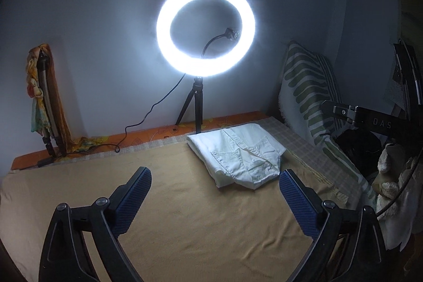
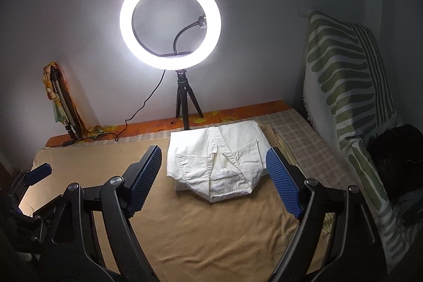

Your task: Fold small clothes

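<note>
Nearest in the left wrist view, the left gripper [image 1: 215,177] stands wide apart with nothing between its blue ribbed pads [image 1: 133,200], held above a tan blanket [image 1: 185,216] that covers the bed. The right gripper [image 2: 214,157] is likewise spread wide and empty, its jaws framing the garment from above without touching it.

The folded white garment [image 2: 215,165] lies flat on the tan blanket toward the far side of the bed, a neat bundle with seams and a pocket showing on top. Just beyond it runs a strip of checked cloth [image 2: 290,139], then an orange flowered sheet [image 2: 238,112] along the wall. A lit ring light [image 2: 170,23] on a small black tripod [image 2: 185,102] stands at that far edge, its cable [image 2: 144,105] trailing left. A folded stand wrapped in patterned cloth [image 2: 60,97] leans in the left corner against the pale wall [image 2: 79,4]. A green-striped pillow [image 2: 343,75] is propped at the right.

Only the right wrist view shows the other gripper, the left one [image 2: 29,184], at its left edge. Only the left wrist view shows a black bar with lettering [image 1: 370,120] and some pale stuffed fabric [image 1: 388,171] at the far right.
</note>
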Available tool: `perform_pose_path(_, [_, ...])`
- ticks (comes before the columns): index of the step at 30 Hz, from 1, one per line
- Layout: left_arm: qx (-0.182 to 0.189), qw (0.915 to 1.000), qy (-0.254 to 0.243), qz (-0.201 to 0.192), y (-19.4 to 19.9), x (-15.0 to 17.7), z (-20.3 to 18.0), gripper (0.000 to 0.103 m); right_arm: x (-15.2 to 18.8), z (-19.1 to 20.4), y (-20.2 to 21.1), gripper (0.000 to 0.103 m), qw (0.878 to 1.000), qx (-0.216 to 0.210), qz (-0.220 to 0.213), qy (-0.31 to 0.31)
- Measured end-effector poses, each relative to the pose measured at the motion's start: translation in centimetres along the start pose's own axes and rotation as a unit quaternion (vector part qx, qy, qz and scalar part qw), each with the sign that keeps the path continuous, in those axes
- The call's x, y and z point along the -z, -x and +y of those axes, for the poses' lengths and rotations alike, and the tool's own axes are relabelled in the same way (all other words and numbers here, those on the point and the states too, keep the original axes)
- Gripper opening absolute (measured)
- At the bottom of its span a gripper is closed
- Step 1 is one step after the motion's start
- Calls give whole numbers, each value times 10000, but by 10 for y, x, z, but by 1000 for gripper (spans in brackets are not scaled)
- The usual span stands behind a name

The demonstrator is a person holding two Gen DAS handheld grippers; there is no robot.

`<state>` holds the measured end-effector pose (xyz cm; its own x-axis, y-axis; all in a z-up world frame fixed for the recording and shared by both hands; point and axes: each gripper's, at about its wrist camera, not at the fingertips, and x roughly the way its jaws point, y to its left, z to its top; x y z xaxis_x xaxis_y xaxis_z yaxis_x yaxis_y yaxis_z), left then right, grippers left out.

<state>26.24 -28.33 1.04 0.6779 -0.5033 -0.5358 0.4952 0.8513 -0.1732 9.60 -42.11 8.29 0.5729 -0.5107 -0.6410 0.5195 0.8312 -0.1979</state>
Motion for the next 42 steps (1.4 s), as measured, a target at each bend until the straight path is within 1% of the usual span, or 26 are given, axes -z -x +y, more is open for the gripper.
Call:
perform_pose_path(2, [-6, 10000, -49, -17, 15, 9, 0, 101, 8, 7, 16, 85, 10000, 32, -21, -3])
perform_pose_path(4, [5, 10000, -83, -47, 30, 18, 1, 102, 18, 13, 30, 90, 10000, 40, -26, 0])
perform_pose_path(6, [-13, 9999, -119, -114, 46, 27, 1, 103, 28, 18, 44, 96, 9999, 79, -61, -7])
perform_pose_path(10, [-6, 9997, -181, -142, 71, 44, 0, 103, 49, 31, 72, 98, 9999, 83, -127, -36])
perform_pose_path(12, [26, 9997, -194, -163, 83, 51, 0, 103, 59, 36, 82, 102, 9998, 56, -148, -114])
perform_pose_path(18, [9, 9992, -320, -237, 110, 71, 0, 103, 89, 50, 99, 103, 9995, 164, -265, -52])
perform_pose_path(22, [-55, 9992, -363, -145, 115, 83, 3, 103, 106, 55, 102, 103, 9993, 176, -314, -115])
perform_pose_path(27, [-103, 9989, -420, -187, 118, 98, 5, 103, 121, 59, 98, 103, 9990, 183, -341, -218])
perform_pose_path(32, [-143, 9984, -553, -49, 114, 110, 4, 103, 137, 62, 88, 103, 9985, 258, -399, -278])
perform_pose_path(39, [-286, 9986, -442, -12, 109, 120, 10, 103, 156, 63, 73, 103, 9986, 129, -157, -479])
perform_pose_path(42, [-356, 9982, -483, -7, 109, 122, 10, 103, 157, 64, 73, 103, 9986, 142, -164, -480])
